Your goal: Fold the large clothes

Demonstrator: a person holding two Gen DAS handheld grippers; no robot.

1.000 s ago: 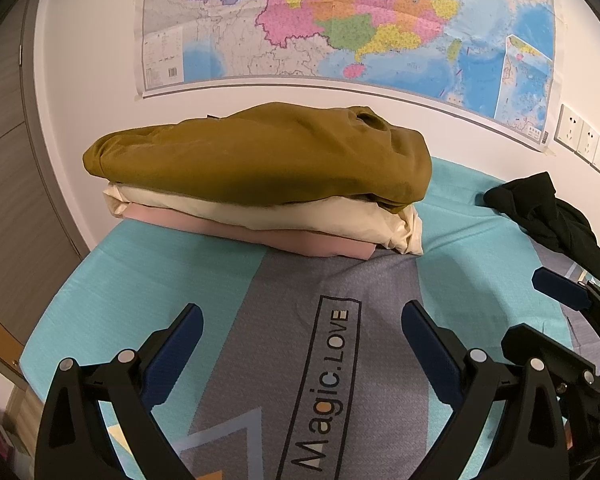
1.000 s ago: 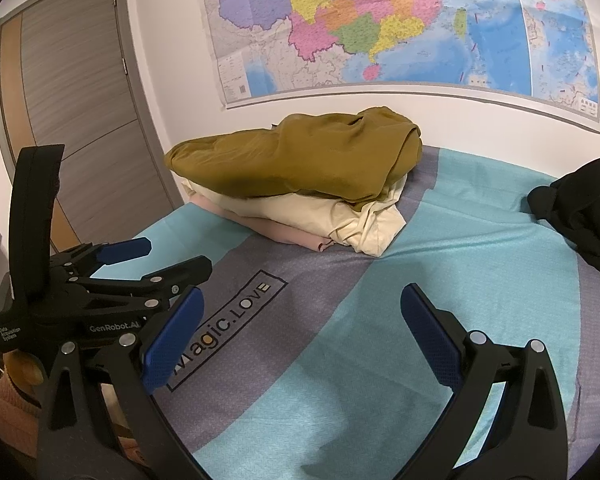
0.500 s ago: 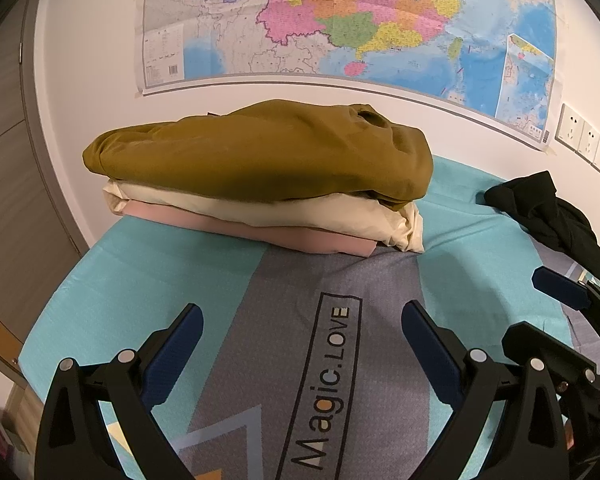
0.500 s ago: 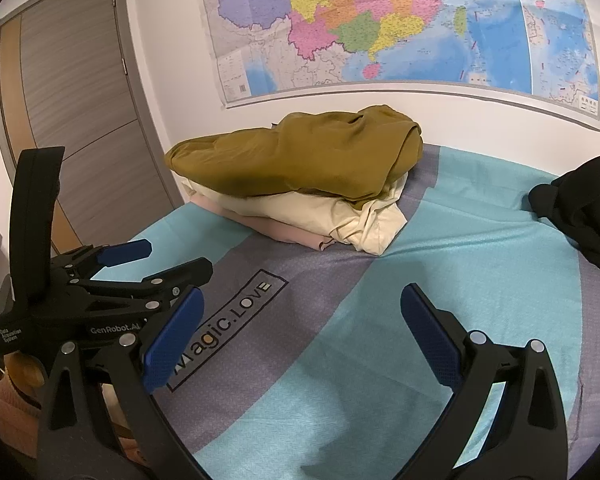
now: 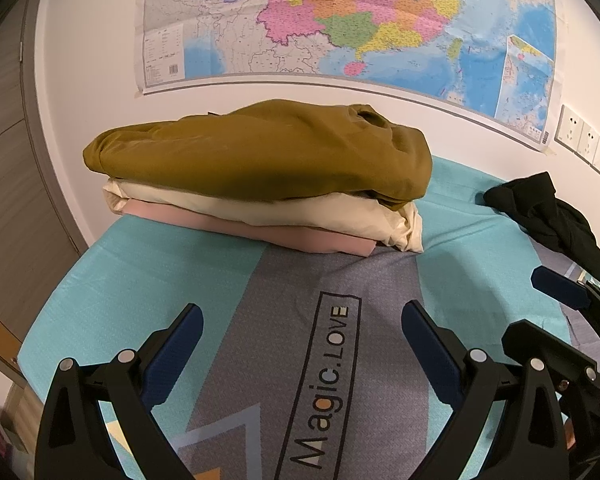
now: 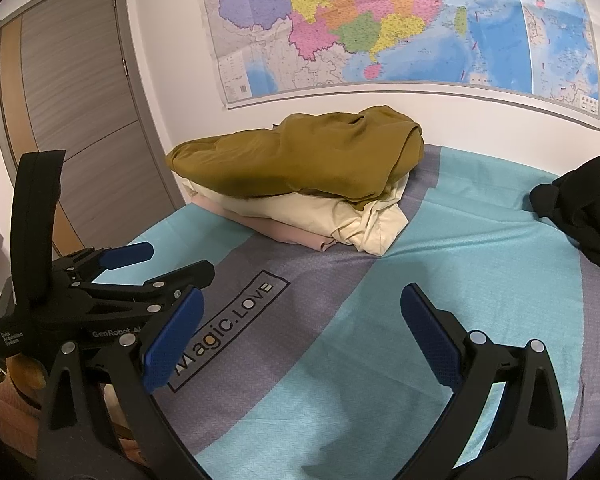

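A stack of folded clothes lies at the far side of the bed: an olive garment (image 5: 260, 152) (image 6: 300, 156) on top, a cream one (image 5: 300, 208) (image 6: 340, 216) under it, a pink one (image 5: 284, 236) (image 6: 276, 232) at the bottom. A crumpled black garment (image 5: 548, 212) (image 6: 580, 208) lies to the right. My left gripper (image 5: 300, 336) is open and empty over the bedspread, short of the stack; it also shows in the right wrist view (image 6: 172, 260). My right gripper (image 6: 300, 320) is open and empty; it also shows in the left wrist view (image 5: 560, 304).
The bed has a teal and grey spread (image 5: 140, 272) printed "Magic.LOVE" (image 5: 328, 372). A wall map (image 5: 340, 20) hangs behind the stack. Wall sockets (image 5: 580, 136) are at the right. A grey and wood door (image 6: 80, 100) stands at the left.
Both grippers stay open and nearly still. The views have shifted only slightly.
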